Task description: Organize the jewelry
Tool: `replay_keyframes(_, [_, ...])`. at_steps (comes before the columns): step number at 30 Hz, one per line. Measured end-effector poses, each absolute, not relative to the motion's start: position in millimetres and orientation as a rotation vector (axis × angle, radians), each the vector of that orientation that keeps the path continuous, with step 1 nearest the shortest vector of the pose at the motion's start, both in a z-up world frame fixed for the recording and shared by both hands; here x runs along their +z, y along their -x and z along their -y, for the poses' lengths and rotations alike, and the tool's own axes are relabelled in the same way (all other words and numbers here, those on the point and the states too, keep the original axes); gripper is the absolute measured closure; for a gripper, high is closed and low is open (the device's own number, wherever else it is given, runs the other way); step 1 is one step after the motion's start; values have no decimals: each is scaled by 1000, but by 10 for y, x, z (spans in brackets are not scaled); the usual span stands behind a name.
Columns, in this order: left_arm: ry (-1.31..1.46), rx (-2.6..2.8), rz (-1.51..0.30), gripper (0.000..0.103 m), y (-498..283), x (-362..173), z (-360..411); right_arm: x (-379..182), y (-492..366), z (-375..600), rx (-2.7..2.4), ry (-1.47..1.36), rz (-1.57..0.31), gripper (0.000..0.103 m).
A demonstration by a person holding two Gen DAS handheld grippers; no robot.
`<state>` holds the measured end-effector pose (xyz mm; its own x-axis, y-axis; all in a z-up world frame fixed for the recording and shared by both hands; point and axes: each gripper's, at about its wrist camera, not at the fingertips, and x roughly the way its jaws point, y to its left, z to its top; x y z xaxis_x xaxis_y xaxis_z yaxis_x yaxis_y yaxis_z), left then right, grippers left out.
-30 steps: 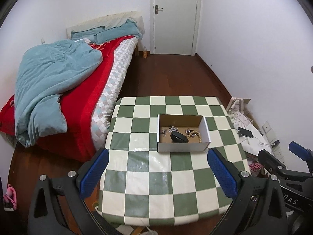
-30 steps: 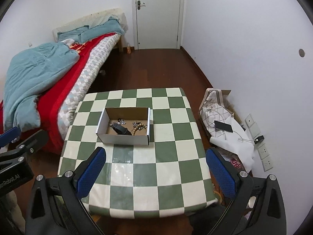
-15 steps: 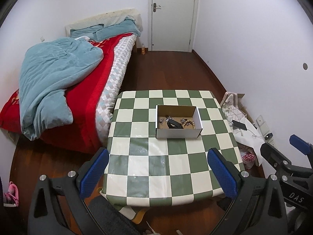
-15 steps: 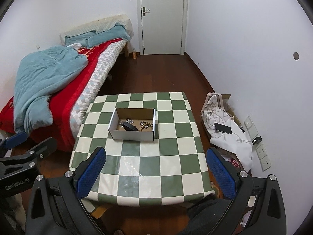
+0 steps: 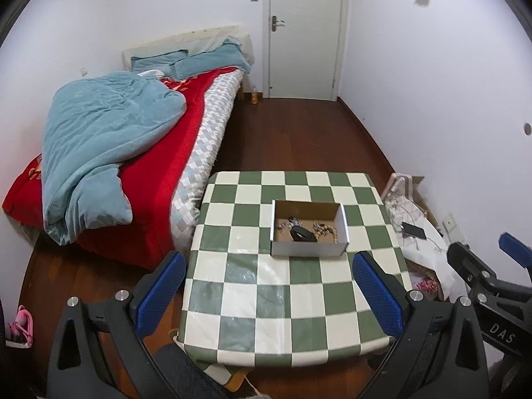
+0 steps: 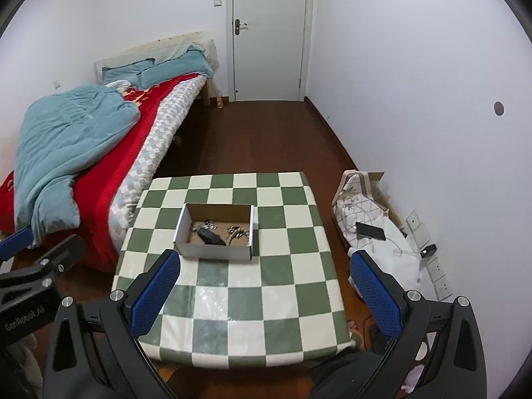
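Small bedroom with white walls, dark wood floor [image 5: 299, 133] and a closed white door [image 5: 304, 33] at the far end. Along the left wall, a bed [image 5: 206, 139] with red cover, a rumpled teal duvet [image 5: 99, 139] and teal pillows [image 5: 199, 60] at the headboard. Nearer the cameras, a low worktop [image 5: 286, 292] under a green-and-cream checked cloth.

On the far half of that worktop, an open cardboard box [image 5: 309, 251] with white outer walls and brown inside. Inside the box, loosely heaped on its floor: a dark oblong item [image 5: 302, 233] near the middle, a string of pale wooden beads [image 5: 327, 231] to its right, small metallic pieces [image 5: 289, 223] to its left. Too small to tell the pieces apart further. Same box [image 6: 216, 251] and beads [image 6: 237, 232] seen from the right wrist camera, a little left of centre.

Against the right wall on the floor, a white quilted bag [image 6: 355, 206], a dark phone [image 6: 370, 231] lying on white fabric, wall sockets [image 6: 432, 266] beside it. Pink slippers [image 5: 21, 326] at the far left edge of the left view.

Left gripper [image 5: 269, 286] spread wide, blue pads [image 5: 163, 286] well apart, holding nothing, hovering above the near part of the worktop, short of the box. Right gripper [image 6: 266, 286] likewise spread wide with blue pads [image 6: 375, 292] far apart, empty, above the near edge of the worktop, box ahead between the fingers and toward the left one. Each gripper visible at the edge of the other's view, side by side.
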<state>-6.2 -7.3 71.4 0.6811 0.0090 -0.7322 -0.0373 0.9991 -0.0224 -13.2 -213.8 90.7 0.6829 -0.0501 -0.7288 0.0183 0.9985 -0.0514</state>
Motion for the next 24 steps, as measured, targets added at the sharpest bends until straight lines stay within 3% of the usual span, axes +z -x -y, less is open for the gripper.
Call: replay_keyframes(24, [18, 89, -881, 0, -461, 456, 98, 526, -556, 2125, -62, 65, -895, 0])
